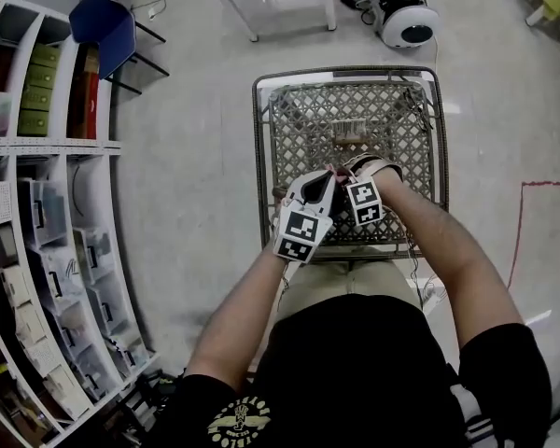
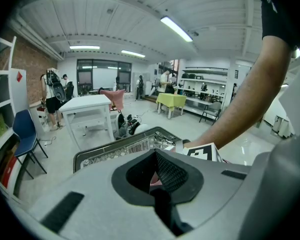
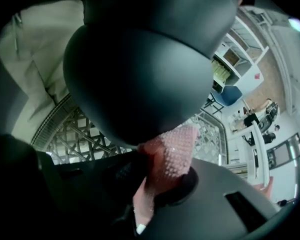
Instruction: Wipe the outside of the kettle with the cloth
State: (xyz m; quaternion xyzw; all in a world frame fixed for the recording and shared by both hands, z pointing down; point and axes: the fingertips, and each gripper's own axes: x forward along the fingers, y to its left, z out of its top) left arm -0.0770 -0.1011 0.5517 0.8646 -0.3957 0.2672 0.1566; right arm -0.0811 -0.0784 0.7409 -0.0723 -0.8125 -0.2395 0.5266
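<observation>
The right tongs (image 3: pixel 162 184) were clenched on the pink cloth (image 3: pixel 174 149), whose free end touched the dark, rounded kettle (image 3: pixel 140 74) just above them. The left tongs (image 2: pixel 159 181) were drawn together close beside the right ones, with nothing recognisable gripped. Beneath both pairs lay a wire shopping cart (image 1: pixel 259 138).

The kettle (image 3: pixel 140 69) is blocking me close ahead; cart (image 1: pixel 259 157) walls are ringing frame centre; floor (image 1: pixel 187 185) at their left is lying open.
</observation>
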